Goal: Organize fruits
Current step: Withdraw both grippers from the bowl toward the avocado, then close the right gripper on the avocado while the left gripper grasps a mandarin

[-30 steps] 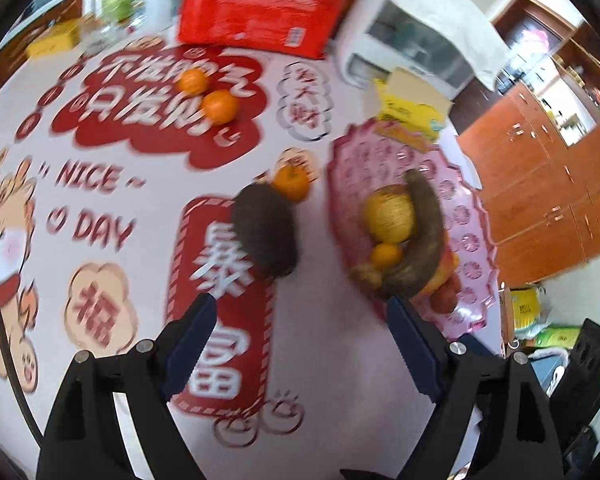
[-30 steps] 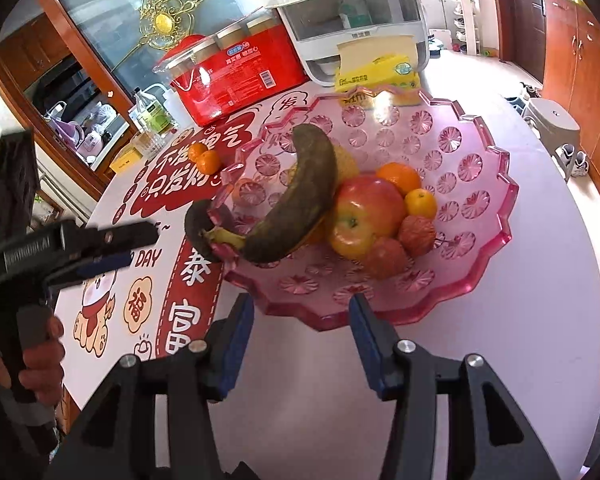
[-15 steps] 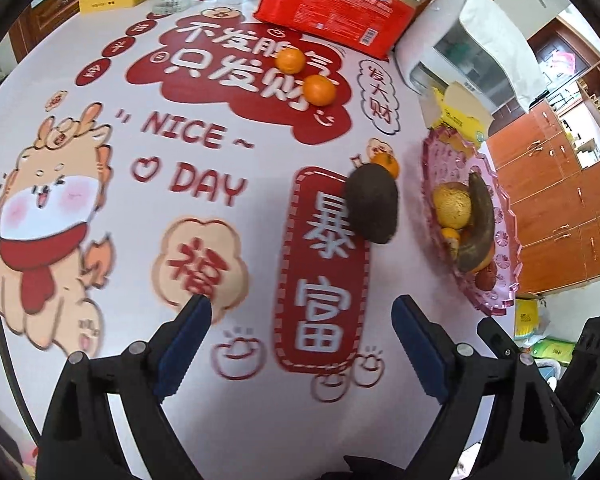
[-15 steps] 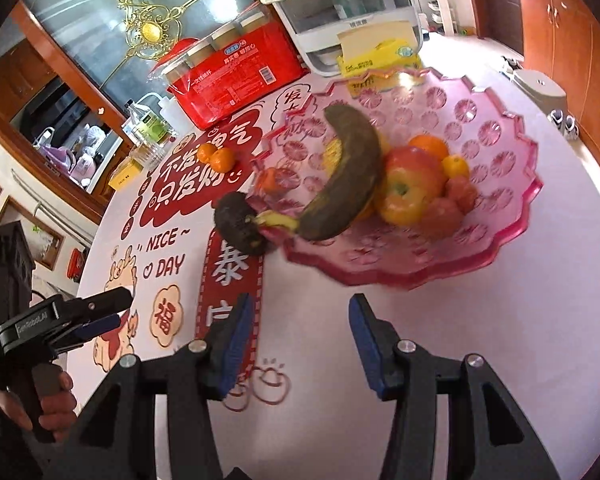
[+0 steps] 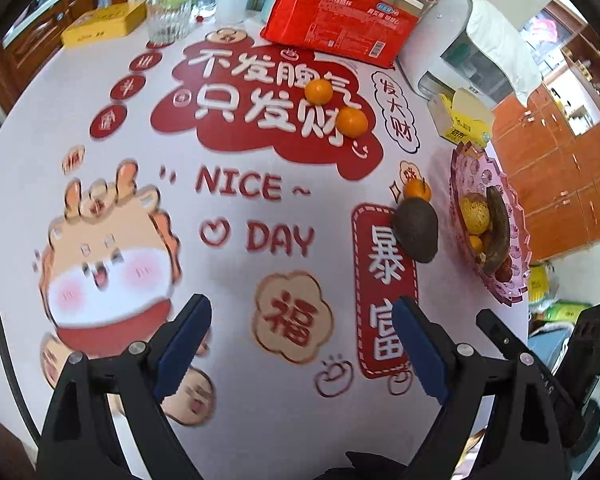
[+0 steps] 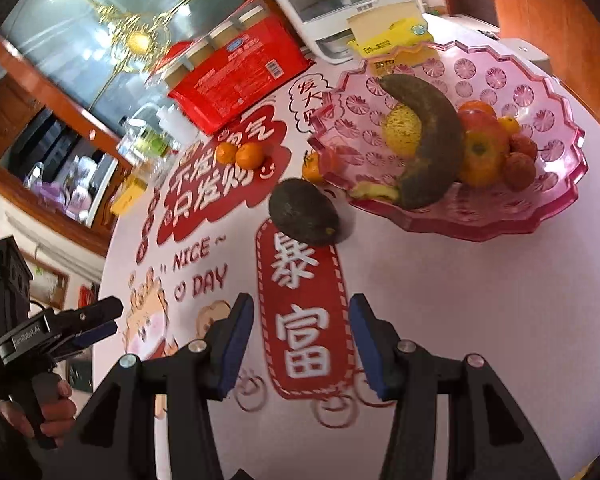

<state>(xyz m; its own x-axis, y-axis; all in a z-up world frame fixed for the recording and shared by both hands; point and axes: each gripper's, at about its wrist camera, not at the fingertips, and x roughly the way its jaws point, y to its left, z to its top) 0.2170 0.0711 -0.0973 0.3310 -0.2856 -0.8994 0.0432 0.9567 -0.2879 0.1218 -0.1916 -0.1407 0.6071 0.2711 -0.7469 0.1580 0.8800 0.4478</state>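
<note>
A dark avocado (image 5: 416,234) (image 6: 304,212) lies on the printed tablecloth, just left of the pink fruit bowl (image 5: 512,292) (image 6: 500,228). A small orange (image 5: 417,190) sits behind the avocado, against the bowl. Two more oranges (image 5: 319,91) (image 5: 352,122) rest further back on the red lettering. The bowl holds a blackened banana (image 6: 432,148), a yellow fruit (image 6: 402,130), an apple (image 6: 480,152) and small fruits. My left gripper (image 5: 300,304) hangs open over the cloth's middle, nothing between its fingers. My right gripper (image 6: 300,300) is open and empty, short of the avocado.
A red package (image 5: 340,32), a white appliance (image 5: 468,52) and a yellow tissue box (image 5: 460,120) stand along the back. A glass (image 5: 168,20) and a yellow tin (image 5: 104,24) are at the back left. The table's round edge runs behind the bowl.
Both grippers have drawn back from the bowl toward the table's near side. The left one swung left over the cartoon print. The right one rolled, and the avocado is now ahead of it.
</note>
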